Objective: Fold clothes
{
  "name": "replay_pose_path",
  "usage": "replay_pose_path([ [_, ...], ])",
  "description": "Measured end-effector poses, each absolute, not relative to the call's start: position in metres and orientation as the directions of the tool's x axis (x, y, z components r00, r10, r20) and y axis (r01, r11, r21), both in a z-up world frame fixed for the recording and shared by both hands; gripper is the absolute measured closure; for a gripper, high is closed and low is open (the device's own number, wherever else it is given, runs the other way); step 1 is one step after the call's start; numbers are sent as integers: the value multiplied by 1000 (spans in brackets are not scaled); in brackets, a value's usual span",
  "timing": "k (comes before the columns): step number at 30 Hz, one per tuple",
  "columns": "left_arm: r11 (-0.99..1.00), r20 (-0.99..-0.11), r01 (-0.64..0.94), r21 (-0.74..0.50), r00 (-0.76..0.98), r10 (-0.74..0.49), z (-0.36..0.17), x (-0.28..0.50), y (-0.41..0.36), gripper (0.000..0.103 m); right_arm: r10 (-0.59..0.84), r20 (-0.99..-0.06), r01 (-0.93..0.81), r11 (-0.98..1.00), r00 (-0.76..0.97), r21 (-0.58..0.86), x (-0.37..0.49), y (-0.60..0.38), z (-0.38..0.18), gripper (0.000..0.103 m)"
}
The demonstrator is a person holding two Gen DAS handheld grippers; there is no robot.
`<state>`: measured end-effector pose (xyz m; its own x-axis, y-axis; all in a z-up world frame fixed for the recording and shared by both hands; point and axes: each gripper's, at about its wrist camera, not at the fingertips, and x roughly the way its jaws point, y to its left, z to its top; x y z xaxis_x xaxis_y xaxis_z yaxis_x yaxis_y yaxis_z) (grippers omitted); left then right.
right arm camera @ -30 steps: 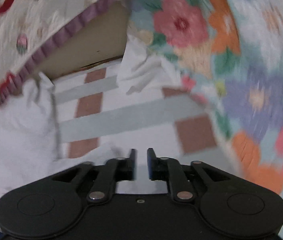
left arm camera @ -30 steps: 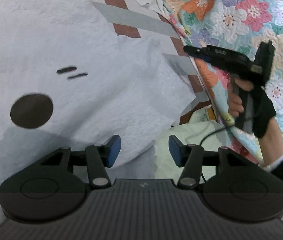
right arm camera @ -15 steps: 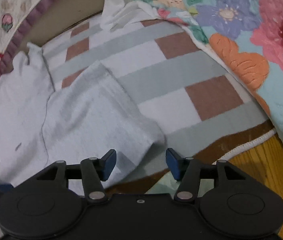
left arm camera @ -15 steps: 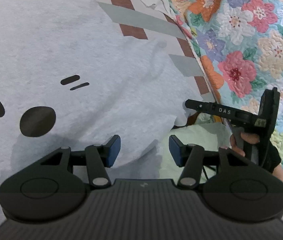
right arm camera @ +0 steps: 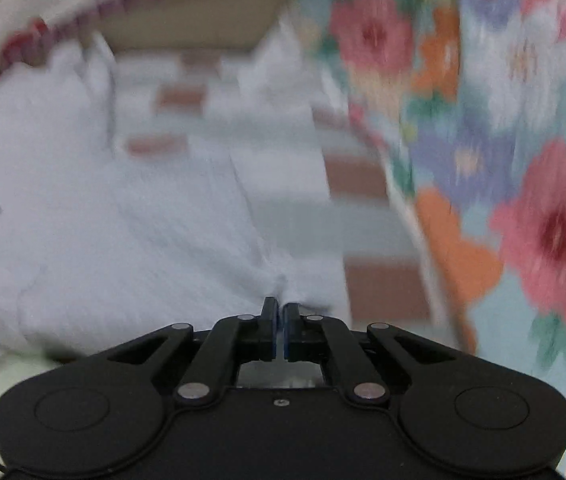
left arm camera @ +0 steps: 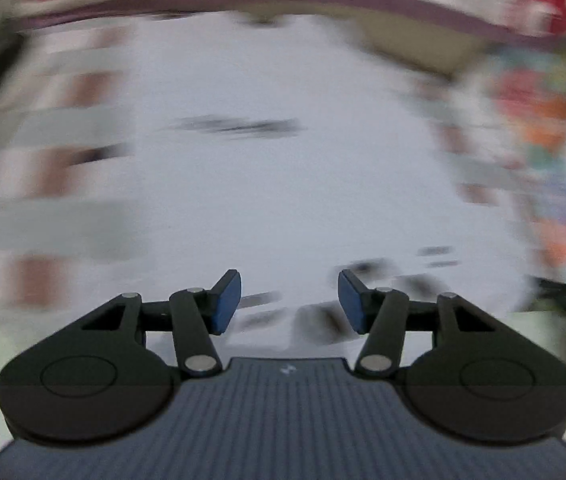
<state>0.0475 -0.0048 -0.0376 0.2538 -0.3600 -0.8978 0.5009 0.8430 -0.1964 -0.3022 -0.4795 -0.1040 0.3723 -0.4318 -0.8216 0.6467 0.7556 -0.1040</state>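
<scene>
**My right jaws pinch the white garment, my left jaws stand open**

My right gripper (right arm camera: 279,320) has just closed, and its two pads now press together on a corner of the white garment (right arm camera: 143,220). The cloth bunches up into a small peak just in front of my fingertips. The garment spreads away to the left over a checked blanket (right arm camera: 379,284) with brown, grey and white squares. Small dark marks are printed on the cloth near the left edge of my view. On the right side a flowered quilt (right arm camera: 523,160) lies just beside the blanket.

My left gripper (left arm camera: 289,300) is about half open, and nothing is between its blue pads (left arm camera: 227,300). Its view is very blurred. Under it I see the same white garment (left arm camera: 283,192), with some dark printed marks on it. The checked blanket (left arm camera: 43,220) shows at the left, and the flowered quilt (left arm camera: 543,140) at the right.
</scene>
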Motion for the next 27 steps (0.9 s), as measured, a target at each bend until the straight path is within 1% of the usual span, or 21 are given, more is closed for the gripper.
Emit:
replay_pose_path([
  [1, 872, -910, 457, -177, 263, -322, -43, 55, 19, 50, -441, -822, 678, 729, 359, -95, -302, -482, -102, 98],
  [3, 915, -925, 371, -157, 269, -268, -55, 68, 61, 50, -519, -781, 710, 690, 347, -142, -298, -475, -86, 93],
  [4, 930, -929, 333, -156, 270, -253, -60, 74, 79, 48, -566, -745, 705, 685, 354, -185, -290, -469, -75, 86],
  [5, 945, -935, 310, -109, 291, -203, -67, 77, 89, 42, -597, -709, 685, 694, 376, -222, -278, -460, -62, 83],
  [6, 956, -938, 288, -54, 314, -148, -73, 80, 98, 40, -587, -690, 654, 726, 424, -215, -265, -453, -50, 72],
  [7, 961, -936, 276, -19, 334, -114, -79, 82, 103, 39, -568, -672, 619, 758, 475, -203, -251, -446, -38, 64],
  [8, 964, -932, 265, 14, 353, -84, -85, 85, 107, 39, -497, -681, 577, 806, 538, -131, -236, -439, -26, 63],
  [9, 966, -929, 256, -24, 351, -116, -91, 85, 110, 39, -391, -705, 534, 845, 592, -20, -221, -433, -20, 63],
  [10, 966, -925, 247, -73, 346, -158, -96, 86, 113, 39, -276, -718, 485, 869, 639, 97, -205, -429, -14, 63],
  [11, 962, -921, 226, -152, 322, -221, -102, 88, 117, 39, -138, -722, 417, 881, 679, 224, -188, -420, -11, 63],
  [12, 956, -919, 207, -210, 291, -265, -108, 87, 120, 39, -20, -716, 346, 884, 698, 313, -171, -408, -10, 64],
  [13, 946, -916, 188, -263, 260, -306, -113, 87, 123, 39, 67, -708, 280, 889, 703, 362, -153, -392, -9, 64],
  [14, 937, -910, 193, -292, 245, -334, -115, 85, 122, 39, 128, -705, 218, 899, 697, 380, -134, -374, -6, 64],
  [16, 930, -909, 229, -286, 241, -339, -113, 83, 120, 38, 214, -711, 104, 921, 670, 375, -94, -339, 0, 64],
  [19, 919, -892, 215, -331, 246, -379, -109, 85, 128, 35, 329, -728, -42, 923, 602, 383, -40, -288, 3, 63],
  [23, 898, -858, 165, -408, 265, -439, -104, 91, 143, 34, 513, -747, -246, 858, 423, 450, 6, -201, -7, 63],
  [25, 896, -852, 134, -422, 279, -443, -105, 94, 150, 34, 550, -766, -347, 827, 335, 442, 11, -158, -15, 63],
  [27, 893, -851, 113, -435, 273, -449, -109, 97, 155, 34, 556, -791, -453, 792, 256, 410, 10, -111, -23, 63],
])
